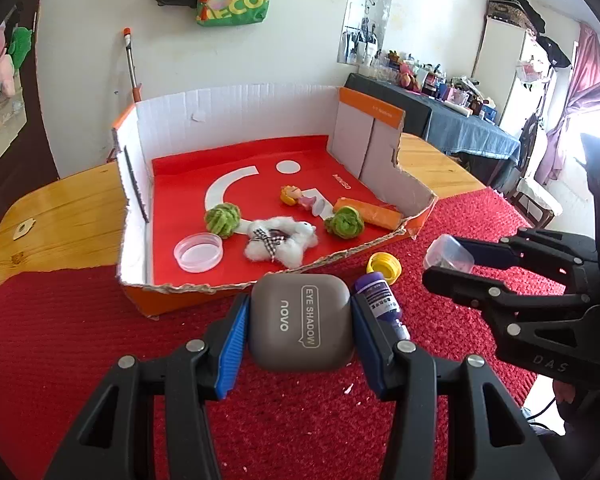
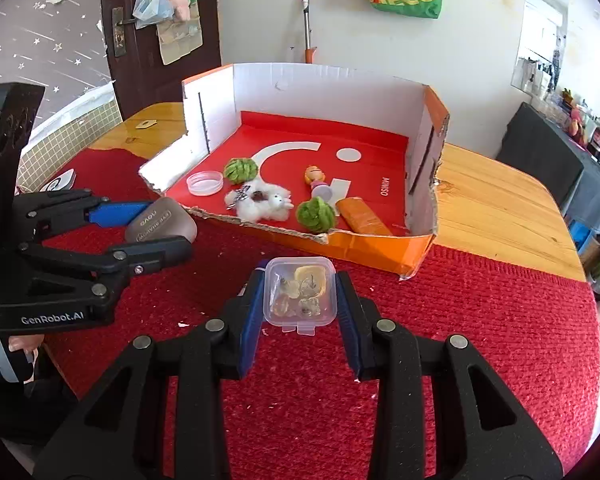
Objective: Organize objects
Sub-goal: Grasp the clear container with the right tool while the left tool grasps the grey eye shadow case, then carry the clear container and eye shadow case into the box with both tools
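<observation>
The grey case [image 1: 300, 322] I hold reads "novo" and "EYE SHADOW". My left gripper [image 2: 156, 232] is marked "GenRobot.AI"; my right gripper [image 1: 452, 264] shows "DAS". "MINISO" stands on the box's red liner [image 2: 386, 192]. The green bag [image 1: 236, 0] shows "ECO".

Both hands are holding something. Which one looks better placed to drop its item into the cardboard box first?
Probably the left: its eye shadow case hangs right at the cardboard box's torn front edge. The right's clear container sits farther back over the red mat.
</observation>
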Available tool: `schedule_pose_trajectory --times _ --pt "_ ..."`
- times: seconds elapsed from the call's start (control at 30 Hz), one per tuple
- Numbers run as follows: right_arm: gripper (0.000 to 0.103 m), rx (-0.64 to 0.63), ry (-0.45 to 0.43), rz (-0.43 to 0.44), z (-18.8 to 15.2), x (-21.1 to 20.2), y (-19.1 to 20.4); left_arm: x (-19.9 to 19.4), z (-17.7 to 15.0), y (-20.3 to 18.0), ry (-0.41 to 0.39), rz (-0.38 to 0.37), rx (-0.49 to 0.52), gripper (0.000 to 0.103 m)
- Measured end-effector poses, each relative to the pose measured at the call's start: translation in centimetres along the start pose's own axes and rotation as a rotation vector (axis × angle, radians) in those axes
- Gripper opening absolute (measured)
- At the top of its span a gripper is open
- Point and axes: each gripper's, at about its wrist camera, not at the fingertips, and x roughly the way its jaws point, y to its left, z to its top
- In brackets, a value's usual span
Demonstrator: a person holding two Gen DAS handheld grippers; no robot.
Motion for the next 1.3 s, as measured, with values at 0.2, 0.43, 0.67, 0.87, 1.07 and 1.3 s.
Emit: schedule_pose_trajectory --times 0.2,0.43,0.67,0.87,1.07,1.3 --pt "0.033 -0.008 -0.005 0.003 0.1 -0.1 0.6 -0.7 -0.1 0.5 -0.013 0.004 -0.009 0.052" --pt "0.033 -0.021 -0.009 0.003 0.3 -0.3 1.0 -1.0 -0.1 0.7 -0.021 0.005 -0.016 0.052" --pt "0.033 -0.016 -0.007 0.006 0.2 -0.3 0.8 -0.9 -0.1 0.4 -0.017 -0.002 -0.013 0.052" --pt "0.033 -0.024 -0.027 0.003 1.4 -0.7 0.3 -0.9 1.0 0.4 -0.021 -0.009 -0.020 0.052" --pt "0.033 -0.056 -0.033 -0.030 4.8 0.2 -0.5 0.3 3.9 0.5 -0.012 -0.014 -0.007 0.052" --pt "0.033 -0.059 0.023 -0.092 8.6 3.8 -2.1 3.9 7.9 1.6 0.061 -0.013 0.024 0.052"
